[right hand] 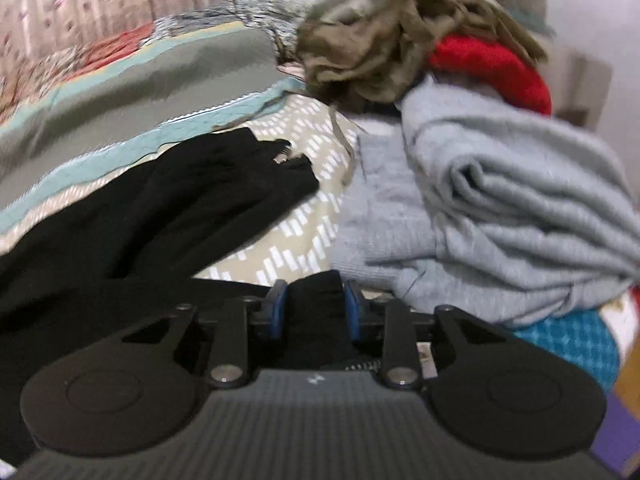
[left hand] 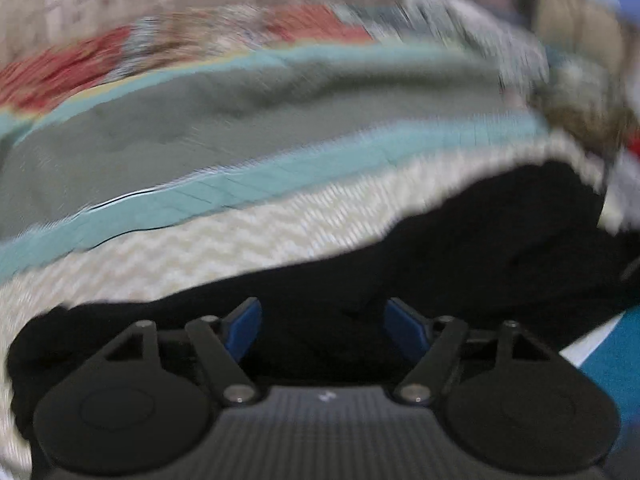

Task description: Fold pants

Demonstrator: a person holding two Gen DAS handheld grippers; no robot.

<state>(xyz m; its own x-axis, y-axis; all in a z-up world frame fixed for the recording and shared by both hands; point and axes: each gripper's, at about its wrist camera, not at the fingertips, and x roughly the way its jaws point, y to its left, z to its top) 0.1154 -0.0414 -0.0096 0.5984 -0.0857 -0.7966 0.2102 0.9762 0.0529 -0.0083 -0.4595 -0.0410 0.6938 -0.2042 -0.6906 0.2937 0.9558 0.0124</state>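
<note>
The black pants (right hand: 180, 200) lie spread on a beige patterned bedspread (right hand: 304, 220). My right gripper (right hand: 315, 288) is shut on a raised fold of the black cloth, which fills the gap between its blue pads. In the blurred left wrist view the pants (left hand: 480, 220) stretch across the lower half. My left gripper (left hand: 323, 308) hovers over them with its blue pads (left hand: 244, 328) wide apart and open. I cannot see any cloth pinched between them.
A grey knit sweater (right hand: 500, 208) is heaped just right of the pants, with an olive garment (right hand: 380, 40) and a red one (right hand: 492, 68) piled behind it. A grey quilt with a teal border (left hand: 240, 120) lies beyond the pants. A patterned curtain (right hand: 80, 0) hangs at the back.
</note>
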